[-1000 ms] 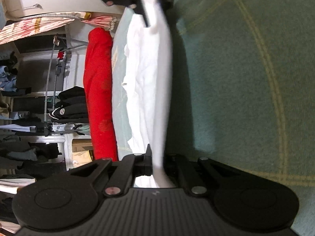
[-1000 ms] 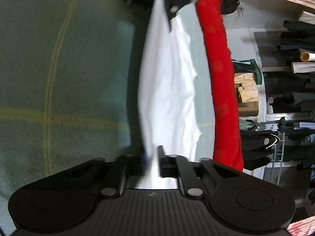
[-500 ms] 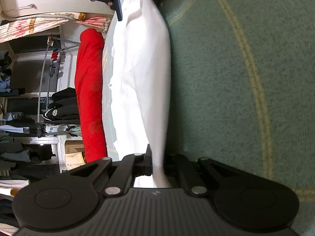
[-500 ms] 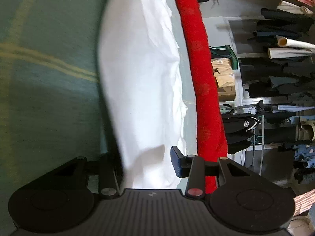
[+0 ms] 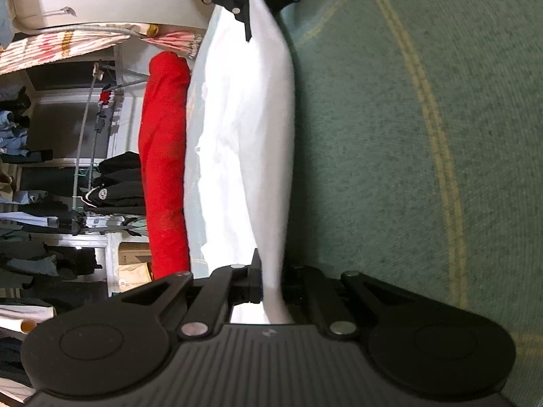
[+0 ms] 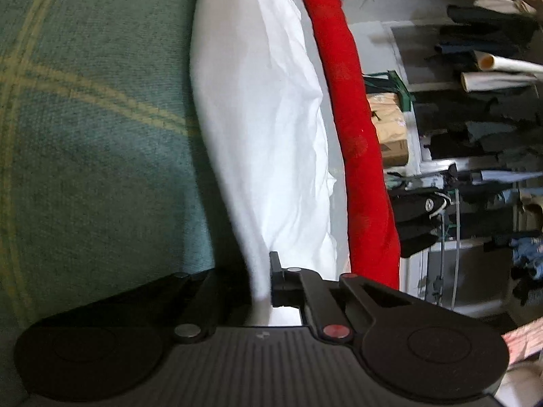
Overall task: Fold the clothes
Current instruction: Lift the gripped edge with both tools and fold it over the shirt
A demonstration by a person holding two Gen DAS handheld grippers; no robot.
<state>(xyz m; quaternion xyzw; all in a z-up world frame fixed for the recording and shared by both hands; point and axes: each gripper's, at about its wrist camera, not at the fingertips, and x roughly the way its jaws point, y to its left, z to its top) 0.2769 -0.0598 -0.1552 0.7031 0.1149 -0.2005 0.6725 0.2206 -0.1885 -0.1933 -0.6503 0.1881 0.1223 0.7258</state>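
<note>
Half a second back the right gripper [image 6: 263,285] stood spread beside the cloth; its fingers are now pressed together on the edge of the white crumpled cotton garment [image 6: 268,129], while the left gripper [image 5: 271,283] keeps its pinch on the same cloth. Green woven bedcover with thin yellow check lines [image 5: 424,156] fills the left wrist view from 12 to 5 o'clock and, in the right wrist view [image 6: 88,129], the span from 7 to 12 o'clock. White garment [image 5: 247,142] is stretched as one long band between both tools, one long edge raised off the cover and casting a dark shadow on it. Red rolled fabric bolster [image 5: 164,169] lies along the far edge of the bedcover, just beyond the garment, at 9 o'clock in the left view and at 2 o'clock in the right view [image 6: 356,135]. Dark clothes on a metal rack [image 6: 475,183] sit beyond the bolster at 3 o'clock. In the left view the right gripper [image 5: 258,3] shows at 12 o'clock, closed on the far end of the cloth.
</note>
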